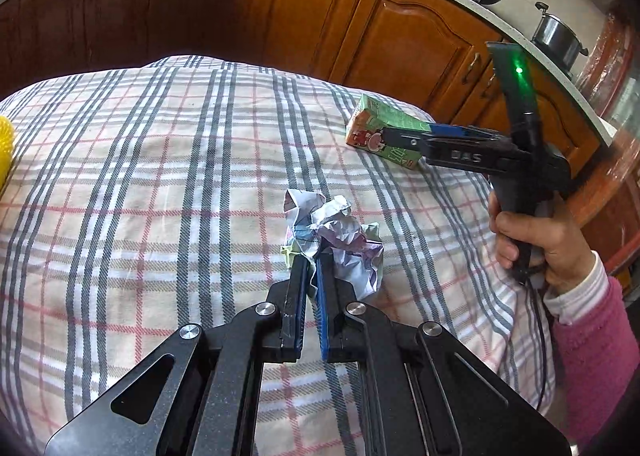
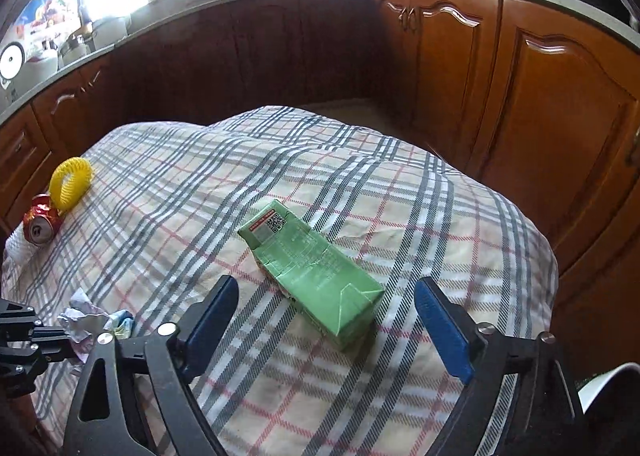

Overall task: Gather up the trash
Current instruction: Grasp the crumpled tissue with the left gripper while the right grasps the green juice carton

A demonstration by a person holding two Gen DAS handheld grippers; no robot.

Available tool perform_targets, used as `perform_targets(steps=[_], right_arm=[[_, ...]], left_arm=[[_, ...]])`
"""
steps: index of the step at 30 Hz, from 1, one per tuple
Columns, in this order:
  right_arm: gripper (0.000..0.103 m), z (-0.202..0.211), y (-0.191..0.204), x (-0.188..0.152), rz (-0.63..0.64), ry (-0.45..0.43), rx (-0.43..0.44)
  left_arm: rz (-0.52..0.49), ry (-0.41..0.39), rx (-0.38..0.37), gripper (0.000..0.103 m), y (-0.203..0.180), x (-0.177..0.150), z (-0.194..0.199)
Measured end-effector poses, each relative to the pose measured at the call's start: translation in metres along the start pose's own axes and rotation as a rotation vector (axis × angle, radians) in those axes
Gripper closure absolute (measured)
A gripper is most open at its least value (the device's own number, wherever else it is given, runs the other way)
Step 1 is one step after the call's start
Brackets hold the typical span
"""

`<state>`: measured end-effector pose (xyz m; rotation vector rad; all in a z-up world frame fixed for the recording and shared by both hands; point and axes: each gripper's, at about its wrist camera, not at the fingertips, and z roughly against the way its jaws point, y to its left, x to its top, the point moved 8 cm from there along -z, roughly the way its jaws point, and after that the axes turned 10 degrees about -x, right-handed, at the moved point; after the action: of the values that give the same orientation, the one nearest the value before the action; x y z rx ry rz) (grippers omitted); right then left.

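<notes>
A crumpled paper ball (image 1: 340, 232) lies on the plaid tablecloth (image 1: 160, 176). My left gripper (image 1: 314, 256) is shut on its near edge; it also shows in the right wrist view (image 2: 86, 322). A green drink carton (image 2: 316, 268) lies on its side on the cloth. My right gripper (image 2: 326, 290) is open, its blue pads on either side of the carton's near end, not touching. In the left wrist view the right gripper (image 1: 390, 136) reaches over the carton (image 1: 380, 132).
A red crushed can (image 2: 39, 220) and a yellow ring-shaped scrubber (image 2: 72, 182) lie at the cloth's far left edge. Brown kitchen cabinets (image 2: 460, 68) curve closely around the table. A white rounded object (image 2: 612, 384) sits at the lower right.
</notes>
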<state>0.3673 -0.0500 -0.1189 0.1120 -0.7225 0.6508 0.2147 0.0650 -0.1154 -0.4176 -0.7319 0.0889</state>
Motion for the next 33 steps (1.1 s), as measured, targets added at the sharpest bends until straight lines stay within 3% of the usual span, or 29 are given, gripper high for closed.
perform_targets(steps=[1, 4, 11, 14, 18, 20, 22, 23, 25, 27, 31, 32, 33], right_arm=[[0.055, -0.001, 0.002, -0.003, 0.007, 0.011, -0.001], [0.064, 0.007, 0.001, -0.011, -0.028, 0.006, 0.003], [0.066, 0.074, -0.014, -0.058, -0.314, 0.007, 0.01], [0.066, 0.101, -0.003, -0.08, -0.392, -0.002, 0.003], [0.066, 0.099, 0.012, -0.096, -0.386, 0.026, -0.05], [0.063, 0.088, 0.02, -0.1, -0.398, 0.056, -0.012], [0.061, 0.085, 0.024, -0.1, -0.383, 0.058, 0.011], [0.058, 0.086, 0.025, -0.098, -0.362, 0.044, 0.021], [0.038, 0.09, 0.027, -0.094, -0.317, 0.02, 0.028], [0.035, 0.091, 0.03, -0.086, -0.264, -0.006, 0.026], [0.039, 0.085, 0.028, -0.078, -0.196, -0.015, 0.018], [0.043, 0.083, 0.029, -0.078, -0.195, -0.013, 0.037], [0.057, 0.081, 0.029, -0.08, -0.199, -0.002, 0.052]], left_arm=[[-0.002, 0.0, 0.001, 0.099, 0.0, 0.0, 0.0], [0.001, -0.002, -0.003, 0.098, -0.002, 0.0, -0.001], [0.011, -0.01, -0.01, 0.098, -0.003, 0.001, -0.003], [0.027, -0.022, -0.013, 0.097, -0.003, 0.001, -0.004], [0.037, -0.027, -0.008, 0.091, -0.004, 0.002, -0.003], [0.043, -0.03, -0.005, 0.085, -0.004, 0.001, -0.001], [0.053, -0.032, -0.008, 0.071, -0.003, 0.001, 0.0], [0.057, -0.033, -0.007, 0.068, -0.003, 0.0, 0.001], [0.064, -0.034, -0.006, 0.062, -0.003, 0.0, 0.001], [0.065, -0.029, -0.016, 0.062, -0.003, 0.001, -0.002], [0.046, -0.01, -0.033, 0.062, -0.008, 0.002, -0.012], [0.041, -0.003, -0.038, 0.062, -0.01, 0.001, -0.014], [0.035, 0.007, -0.045, 0.066, -0.013, 0.0, -0.017]])
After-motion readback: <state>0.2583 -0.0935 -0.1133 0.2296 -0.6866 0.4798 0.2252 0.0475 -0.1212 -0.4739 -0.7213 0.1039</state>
